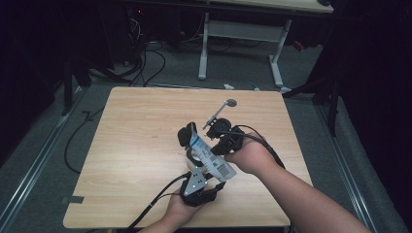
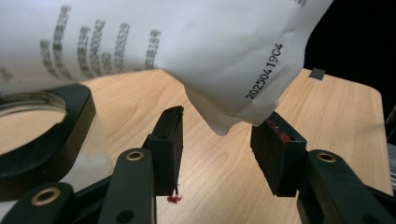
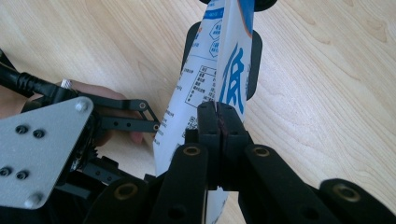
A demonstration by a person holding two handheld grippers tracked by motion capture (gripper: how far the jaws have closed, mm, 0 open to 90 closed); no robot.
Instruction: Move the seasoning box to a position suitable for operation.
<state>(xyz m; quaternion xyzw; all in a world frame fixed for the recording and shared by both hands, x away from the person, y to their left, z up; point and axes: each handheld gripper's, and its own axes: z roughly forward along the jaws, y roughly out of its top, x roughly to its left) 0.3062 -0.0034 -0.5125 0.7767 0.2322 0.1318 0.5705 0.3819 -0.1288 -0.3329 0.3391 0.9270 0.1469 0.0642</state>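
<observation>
Now | right claw (image 3: pixel 218 116) clamped on white pouch (image 3: pixel 205 84) | left claw (image 2: pixel 219 144) spread under pouch, not gripping

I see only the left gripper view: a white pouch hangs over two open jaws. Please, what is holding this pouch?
Observer: The right gripper is shut on the pouch and pinches one flat edge.
Operator: Is the pouch white on all sides?
Observer: No. The right gripper view shows large blue print on its other face.
Operator: Does anything else lie on the table?
Observer: Yes. In the high view a small round-headed grey tool lies on the table, beyond both grippers.
</observation>
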